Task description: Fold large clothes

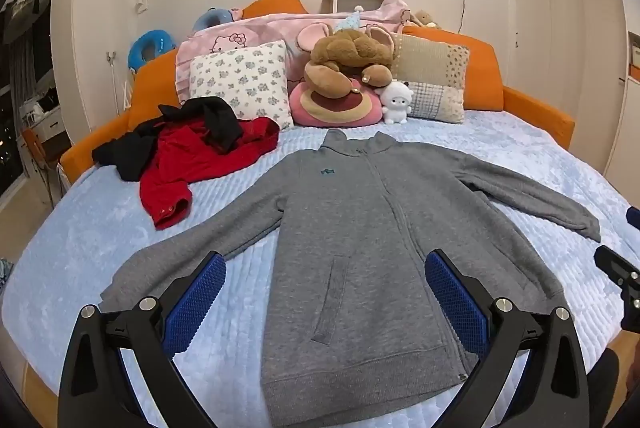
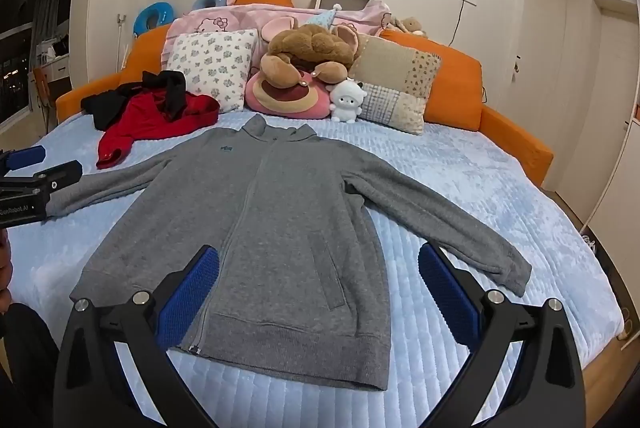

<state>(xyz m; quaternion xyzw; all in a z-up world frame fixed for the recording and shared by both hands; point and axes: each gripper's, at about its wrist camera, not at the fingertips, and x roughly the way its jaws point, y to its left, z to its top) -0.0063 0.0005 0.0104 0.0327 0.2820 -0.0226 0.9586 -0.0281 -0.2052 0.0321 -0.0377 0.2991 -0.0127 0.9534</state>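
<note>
The bed [image 1: 500,156], covered in a pale blue quilt, filled most of both views. The grey zip-up sweatshirt [image 1: 360,236] lay flat on the quilt in the middle of the bed, front side up, collar toward the headboard and hem at the near edge, both sleeves spread out to the sides. Beyond the sweatshirt's collar a row of pillows [image 1: 244,80] leaned against the orange headboard [image 1: 484,76], with a brown plush toy [image 1: 348,56] slumped on a pink round cushion [image 1: 332,106] and a small white figure [image 1: 396,102] just beside it. Off the sweatshirt's shoulder, on the window side, a red garment [image 1: 188,164] lay crumpled with a black garment [image 1: 216,120] on top of it.

Nearer than the sweatshirt's hem, the left gripper [image 1: 324,292] hung above the cloth with its blue pads spread wide and nothing between them. The right gripper [image 2: 320,284] hung likewise over the hem, tilted downward, fingers fully apart and empty, touching nothing.
</note>
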